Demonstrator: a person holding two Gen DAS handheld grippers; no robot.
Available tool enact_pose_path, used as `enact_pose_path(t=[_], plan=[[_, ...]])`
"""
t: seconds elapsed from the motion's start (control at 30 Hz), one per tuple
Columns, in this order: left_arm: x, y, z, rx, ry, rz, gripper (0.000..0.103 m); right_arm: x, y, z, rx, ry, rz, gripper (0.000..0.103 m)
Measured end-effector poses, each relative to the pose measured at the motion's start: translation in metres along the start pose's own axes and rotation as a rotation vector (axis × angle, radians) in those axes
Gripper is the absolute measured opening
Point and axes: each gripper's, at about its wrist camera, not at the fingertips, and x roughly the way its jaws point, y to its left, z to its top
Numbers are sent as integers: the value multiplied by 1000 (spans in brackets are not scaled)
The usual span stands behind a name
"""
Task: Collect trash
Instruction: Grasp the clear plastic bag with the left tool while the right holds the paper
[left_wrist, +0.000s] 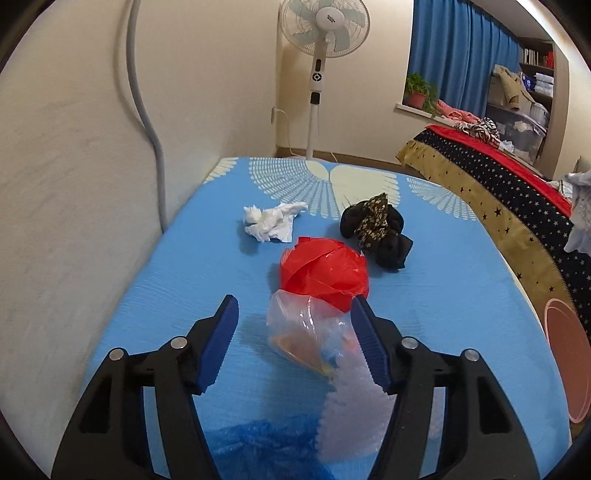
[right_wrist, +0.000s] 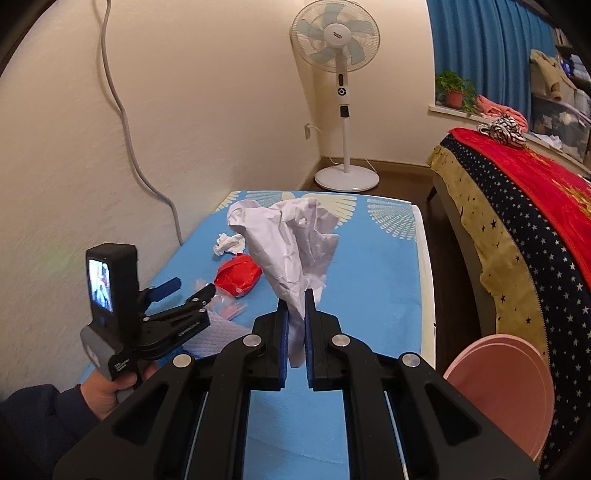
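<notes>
A crumpled white paper (right_wrist: 291, 243) is clamped by the right gripper (right_wrist: 296, 295), while a clear crinkled plastic bag (left_wrist: 314, 332) is straddled, ungripped, by the left gripper (left_wrist: 295, 306).

Cream textured wall (left_wrist: 74, 184), white pedestal fan (right_wrist: 341, 74) on dark floor (right_wrist: 406, 181), blue curtains (left_wrist: 461, 55), potted plant (left_wrist: 417, 92) on windowsill, star-patterned bedcover (right_wrist: 517, 240)

Standing fan (left_wrist: 324, 22), potted plant (left_wrist: 419, 90), perhaps curtains (left_wrist: 461, 55)
</notes>
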Motion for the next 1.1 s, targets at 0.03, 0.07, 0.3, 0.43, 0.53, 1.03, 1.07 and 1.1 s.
enact_pose_path(t=[0.03,0.07,0.3,0.43,0.53,1.03,1.07,1.1], plan=[[3,1,0,-3,3,-7,62,1,0,0,-4,2,2,8],[5,1,0,-3,6,-10,62,3,-1,-1,-9,4,2,8],[17,7,1,-28,55,-74,28,11,-1,-3,-24,23,-12,8],[12,7,1,-29,28,-85,17,15,-2,-4,-31,31,-19,8],[-2,8,8,-20,12,-81,14,14,0,-4,-36,26,-23,8],[-208,-11,74,45,-195,-40,13,-90,15,29,-4,-126,52,8],[-220,-12,74,40,-200,-44,13,-104,18,30,-8,-138,57,8],[-234,-15,73,35,-204,-49,13,-114,20,30,-11,-145,61,8]])
